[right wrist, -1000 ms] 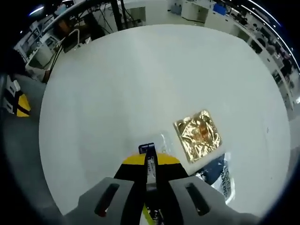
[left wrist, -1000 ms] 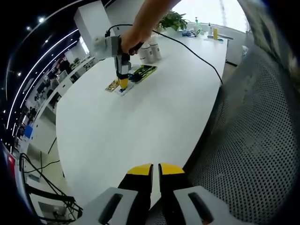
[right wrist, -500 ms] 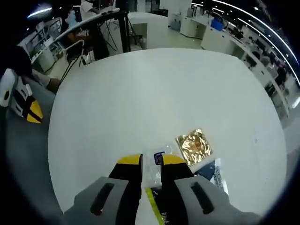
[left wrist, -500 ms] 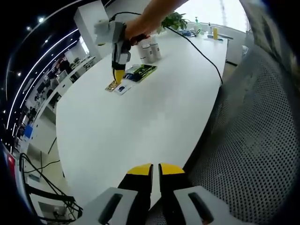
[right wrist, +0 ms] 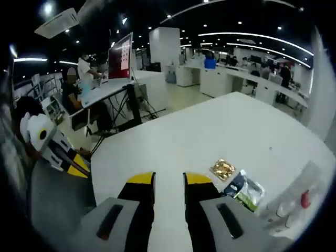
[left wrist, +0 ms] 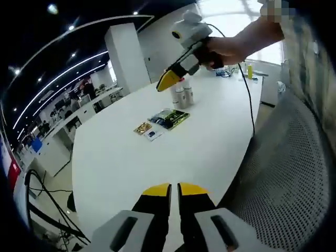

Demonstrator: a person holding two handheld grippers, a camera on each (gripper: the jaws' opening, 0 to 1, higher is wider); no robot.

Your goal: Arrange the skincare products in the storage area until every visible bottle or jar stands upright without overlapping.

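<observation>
Hovering right gripper (right wrist: 168,181) jaws narrowly apart, left gripper (left wrist: 174,189) jaws together; sachet (right wrist: 247,190) print unreadable.

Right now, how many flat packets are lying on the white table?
3, all close together: a gold foil packet on the left, a small blue-and-white packet just beside it, and a green-and-black packet nearest the white bottles. More could be hidden underneath them.

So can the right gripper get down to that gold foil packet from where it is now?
Probably yes. The right gripper is lifted above the table with jaws open and empty, and the gold foil packet lies flat just ahead, with nothing between them. The dark sachet lies close beside it.
</observation>
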